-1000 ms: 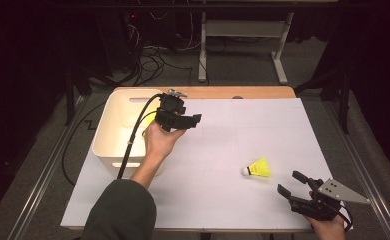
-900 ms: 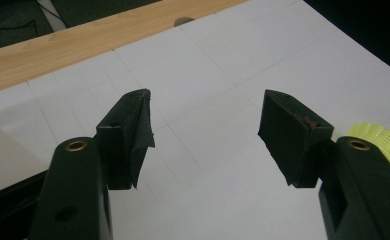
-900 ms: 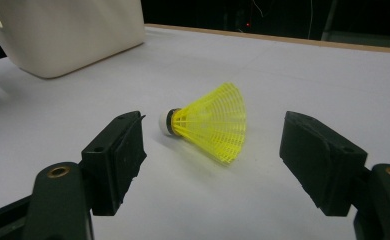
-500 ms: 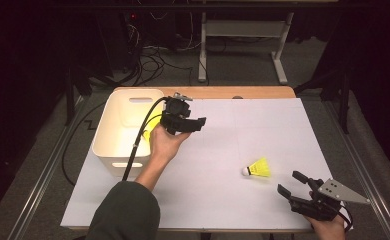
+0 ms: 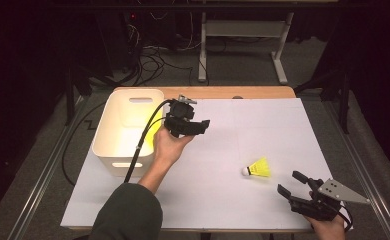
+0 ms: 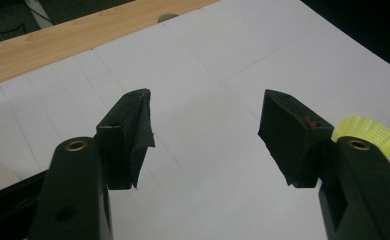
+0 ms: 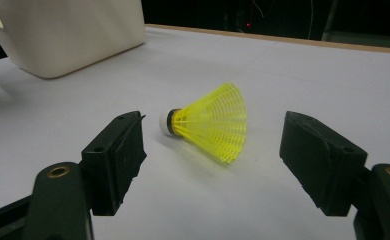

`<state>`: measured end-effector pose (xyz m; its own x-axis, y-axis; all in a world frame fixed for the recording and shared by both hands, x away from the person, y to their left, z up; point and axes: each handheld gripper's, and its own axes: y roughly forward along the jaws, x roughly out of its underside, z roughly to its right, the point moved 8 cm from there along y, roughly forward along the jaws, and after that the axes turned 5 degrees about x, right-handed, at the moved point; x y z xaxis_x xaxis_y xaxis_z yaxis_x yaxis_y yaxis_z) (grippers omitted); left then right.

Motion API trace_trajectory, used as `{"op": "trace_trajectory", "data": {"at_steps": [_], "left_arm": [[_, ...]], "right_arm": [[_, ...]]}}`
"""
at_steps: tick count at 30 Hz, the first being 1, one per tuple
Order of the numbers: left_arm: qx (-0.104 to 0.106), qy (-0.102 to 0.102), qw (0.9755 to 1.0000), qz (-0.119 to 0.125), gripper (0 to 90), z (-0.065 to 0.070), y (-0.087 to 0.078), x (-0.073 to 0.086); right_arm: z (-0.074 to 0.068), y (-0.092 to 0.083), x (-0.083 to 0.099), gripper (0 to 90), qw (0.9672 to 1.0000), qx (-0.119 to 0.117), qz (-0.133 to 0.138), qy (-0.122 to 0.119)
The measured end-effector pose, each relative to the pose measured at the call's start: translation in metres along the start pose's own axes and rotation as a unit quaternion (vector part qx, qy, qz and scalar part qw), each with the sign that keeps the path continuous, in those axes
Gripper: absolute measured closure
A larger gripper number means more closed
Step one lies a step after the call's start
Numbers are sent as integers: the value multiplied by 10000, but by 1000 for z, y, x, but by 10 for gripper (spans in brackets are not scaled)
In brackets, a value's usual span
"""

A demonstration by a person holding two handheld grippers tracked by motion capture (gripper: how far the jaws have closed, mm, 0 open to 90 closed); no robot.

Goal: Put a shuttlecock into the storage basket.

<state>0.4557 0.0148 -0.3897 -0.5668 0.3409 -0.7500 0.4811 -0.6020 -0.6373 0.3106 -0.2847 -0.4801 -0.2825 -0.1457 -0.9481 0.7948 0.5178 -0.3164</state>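
A yellow shuttlecock [image 5: 258, 168] with a white cork lies on its side on the white sheet [image 5: 263, 125], right of centre. My right gripper [image 5: 289, 183] is low at the near right edge, open, a short way from it. In the right gripper view the shuttlecock [image 7: 213, 122] lies just beyond the right gripper [image 7: 213, 135], with its cork pointing left. My left gripper [image 5: 203, 126] is held above the sheet beside the white bin [image 5: 114, 145], open and empty. The left gripper [image 6: 205, 115] looks across bare sheet, and the shuttlecock [image 6: 370, 132] peeks from behind its right jaw.
Something yellow [image 5: 154, 134] lies inside the bin against its right wall. A strip of wooden tabletop [image 5: 253, 92] shows behind the sheet. Cables and a table frame [image 5: 243, 30] stand on the dark floor beyond. The bin's wall [image 7: 68, 30] rises at the far left of the right gripper view.
My left gripper has drifted slightly right and nearer, off the bin's right edge. The yellow item in the bin has come into sight. The right gripper and the shuttlecock have stayed put.
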Motion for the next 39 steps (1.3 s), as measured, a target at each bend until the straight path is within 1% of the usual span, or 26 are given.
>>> {"op": "trace_trajectory", "data": {"at_steps": [3,9,13,16,25,35,39], "left_arm": [[-10,32,10000,2,388,2,1,1],[47,-17,10000,17,389,4,5,6],[36,-14,10000,3,390,5,7,9],[47,30,10000,-19,392,8,9,11],[133,-30,9999,-48,391,9,14,22],[47,142,9998,-100,388,13,18,33],[62,148,9998,-108,388,15,21,37]], "right_arm": [[0,0,0,263,10000,3,-3,8],[0,0,0,263,10000,-2,-3,2],[0,0,0,263,10000,0,-4,4],[0,0,0,263,10000,1,-3,3],[0,0,0,265,10000,7,-17,6],[1,2,0,264,10000,31,-42,11],[2,2,0,264,10000,49,-44,19]]}}
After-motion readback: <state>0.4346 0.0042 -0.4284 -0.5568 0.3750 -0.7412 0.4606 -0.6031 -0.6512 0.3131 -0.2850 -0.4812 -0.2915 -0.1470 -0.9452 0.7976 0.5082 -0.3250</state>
